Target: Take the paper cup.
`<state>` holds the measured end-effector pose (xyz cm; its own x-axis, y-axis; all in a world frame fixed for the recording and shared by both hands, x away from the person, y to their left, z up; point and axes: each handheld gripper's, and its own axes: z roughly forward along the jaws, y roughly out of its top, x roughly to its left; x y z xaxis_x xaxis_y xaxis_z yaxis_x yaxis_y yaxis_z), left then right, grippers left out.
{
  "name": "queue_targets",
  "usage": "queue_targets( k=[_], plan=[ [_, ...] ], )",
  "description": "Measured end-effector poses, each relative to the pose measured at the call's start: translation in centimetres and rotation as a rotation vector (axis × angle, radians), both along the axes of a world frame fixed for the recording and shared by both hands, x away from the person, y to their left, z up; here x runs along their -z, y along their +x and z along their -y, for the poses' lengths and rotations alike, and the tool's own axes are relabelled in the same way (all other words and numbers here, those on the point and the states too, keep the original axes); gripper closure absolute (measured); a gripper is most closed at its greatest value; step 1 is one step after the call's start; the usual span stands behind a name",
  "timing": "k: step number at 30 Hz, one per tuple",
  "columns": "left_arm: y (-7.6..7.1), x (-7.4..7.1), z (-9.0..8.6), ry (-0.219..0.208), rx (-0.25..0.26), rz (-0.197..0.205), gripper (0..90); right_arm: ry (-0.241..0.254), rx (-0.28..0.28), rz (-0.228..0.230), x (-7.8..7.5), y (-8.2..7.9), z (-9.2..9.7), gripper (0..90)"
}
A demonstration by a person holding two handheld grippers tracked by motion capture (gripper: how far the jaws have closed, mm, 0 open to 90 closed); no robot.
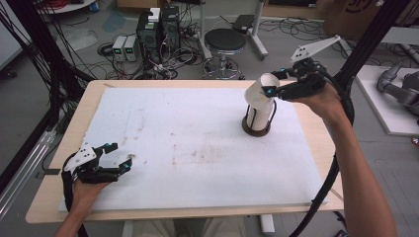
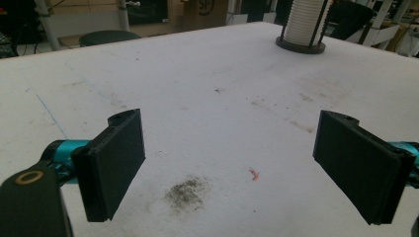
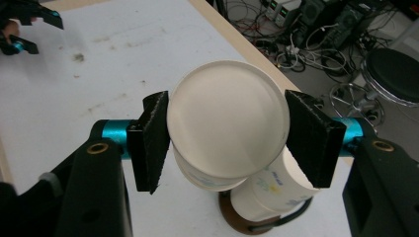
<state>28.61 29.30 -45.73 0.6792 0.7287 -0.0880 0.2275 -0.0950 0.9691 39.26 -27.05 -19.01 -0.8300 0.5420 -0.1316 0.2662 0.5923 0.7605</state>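
Note:
A stack of white paper cups [image 1: 259, 112] stands in a dark wire holder [image 1: 257, 130] at the right back of the white mat. My right gripper [image 1: 271, 85] is shut on the top cup [image 3: 227, 118], which is tilted with its round bottom toward the camera. Both pads press on that cup's sides just above the rest of the stack [image 3: 269, 190]. My left gripper [image 1: 121, 155] rests near the mat's front left corner, open, with nothing between its fingers [image 2: 116, 163]. From there the stack [image 2: 302, 22] is far off at the upper right.
A white mat [image 1: 197, 148] covers most of the wooden table [image 1: 52, 197]. A dark smudge [image 2: 185, 192] and a small red speck [image 2: 254, 174] lie on the mat ahead of the left gripper. Beyond the far edge stand a black stool [image 1: 225, 42], computers [image 1: 158, 29] and cables.

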Motion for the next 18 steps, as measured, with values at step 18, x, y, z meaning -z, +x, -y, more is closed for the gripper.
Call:
queue_targets(
  k=[18],
  plan=[
    [0.1, 0.0, -0.1, -0.006, 0.001, -0.002, 12.4, 0.103, -0.066, 0.037, 2.1, -3.7, -1.6, 38.1]
  ],
)
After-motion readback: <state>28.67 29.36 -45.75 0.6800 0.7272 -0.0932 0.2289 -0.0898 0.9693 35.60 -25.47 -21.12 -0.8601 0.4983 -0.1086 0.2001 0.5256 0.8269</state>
